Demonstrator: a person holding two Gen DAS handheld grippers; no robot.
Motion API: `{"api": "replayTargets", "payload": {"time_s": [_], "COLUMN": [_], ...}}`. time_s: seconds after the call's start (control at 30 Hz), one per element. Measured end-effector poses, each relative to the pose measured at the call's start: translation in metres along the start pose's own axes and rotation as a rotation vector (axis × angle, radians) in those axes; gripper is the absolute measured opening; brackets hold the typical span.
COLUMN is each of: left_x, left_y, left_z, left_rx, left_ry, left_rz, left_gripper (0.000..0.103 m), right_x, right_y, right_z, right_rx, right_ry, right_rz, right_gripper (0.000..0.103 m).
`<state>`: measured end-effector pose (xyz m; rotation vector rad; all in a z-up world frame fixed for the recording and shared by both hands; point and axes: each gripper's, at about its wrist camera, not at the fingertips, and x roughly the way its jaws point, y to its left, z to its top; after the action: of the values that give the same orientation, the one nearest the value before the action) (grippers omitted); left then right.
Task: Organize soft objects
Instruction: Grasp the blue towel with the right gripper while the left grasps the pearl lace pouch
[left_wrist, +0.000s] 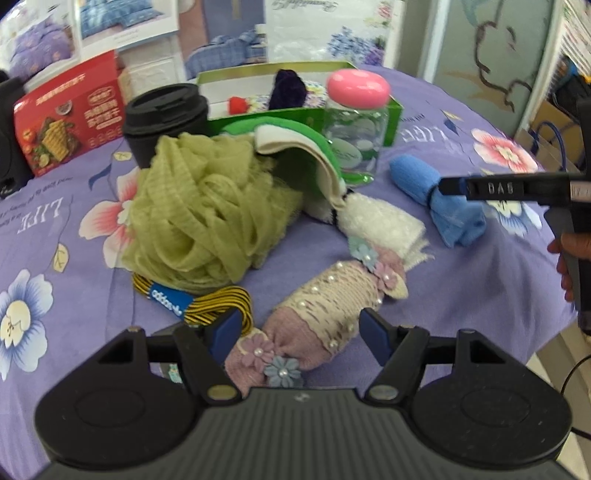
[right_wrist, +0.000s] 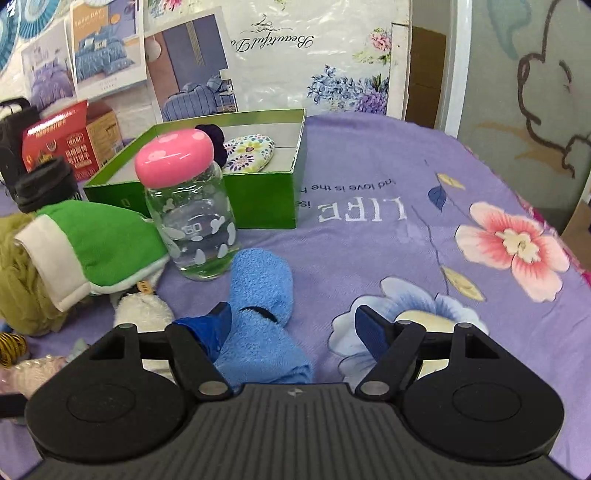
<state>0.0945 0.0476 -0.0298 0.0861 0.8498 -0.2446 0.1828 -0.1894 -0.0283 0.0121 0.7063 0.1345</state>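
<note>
My left gripper (left_wrist: 300, 334) straddles the pink beaded sock roll (left_wrist: 314, 317), jaws open; my right gripper (right_wrist: 293, 328) gapes around the blue towel roll (right_wrist: 260, 317), the green box (right_wrist: 258, 199) at twelve o'clock.

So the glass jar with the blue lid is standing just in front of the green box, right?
Not quite: the lid on the glass jar is pink, not blue. The right wrist view shows it clearly. The jar does stand upright just in front of the green box.
</note>
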Motion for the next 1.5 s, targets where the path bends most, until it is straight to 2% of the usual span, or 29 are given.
{"api": "replayTargets", "payload": {"time_s": [0.1, 0.23, 0.37, 0.53, 0.73, 0.87, 0.97, 1.07, 1.17, 1.37, 1.43, 1.5], "left_x": [0.005, 0.015, 0.023, 0.020, 0.034, 0.038, 0.041, 0.044, 0.045, 0.043, 0.041, 0.039], "left_y": [-0.003, -0.009, -0.015, -0.020, -0.026, -0.025, -0.025, -0.024, -0.024, -0.025, -0.026, -0.027], "left_z": [0.000, 0.004, 0.007, 0.012, 0.006, 0.004, 0.004, 0.004, 0.004, 0.002, 0.002, 0.001], "left_rx": [0.025, 0.047, 0.091, 0.139, 0.218, 0.227, 0.224, 0.199, 0.203, 0.223, 0.214, 0.214], "left_ry": [-0.001, 0.017, 0.012, -0.037, -0.008, -0.006, 0.000, 0.008, 0.006, 0.002, 0.005, 0.011], "left_rz": [-0.011, -0.045, -0.032, -0.093, -0.040, -0.028, -0.020, -0.021, -0.017, -0.016, -0.011, 0.000], "left_gripper": [0.071, 0.071, 0.071, 0.071, 0.071, 0.071, 0.071, 0.071, 0.070, 0.064, 0.062, 0.060], "right_x": [0.000, 0.001, 0.006, 0.010, 0.025, 0.044, 0.055, 0.056, 0.053, 0.055, 0.054, 0.050], "right_y": [0.000, 0.004, 0.006, 0.006, 0.009, 0.014, 0.019, 0.018, 0.014, 0.017, 0.015, 0.011], "right_z": [-0.003, -0.004, -0.001, 0.002, 0.004, 0.004, 0.003, -0.003, -0.008, -0.006, -0.007, -0.010], "right_rx": [0.038, 0.025, 0.015, 0.003, -0.004, -0.012, -0.053, -0.080, -0.054, -0.066, -0.066, -0.063], "right_ry": [-0.001, 0.008, 0.006, 0.012, 0.043, 0.073, 0.082, 0.057, 0.038, 0.045, 0.031, 0.014], "right_rz": [0.026, 0.039, 0.044, 0.045, 0.061, 0.057, 0.023, 0.008, 0.013, -0.001, 0.007, 0.014], "right_gripper": [0.060, 0.060, 0.060, 0.060, 0.060, 0.060, 0.061, 0.063, 0.064, 0.065, 0.060, 0.040]}}
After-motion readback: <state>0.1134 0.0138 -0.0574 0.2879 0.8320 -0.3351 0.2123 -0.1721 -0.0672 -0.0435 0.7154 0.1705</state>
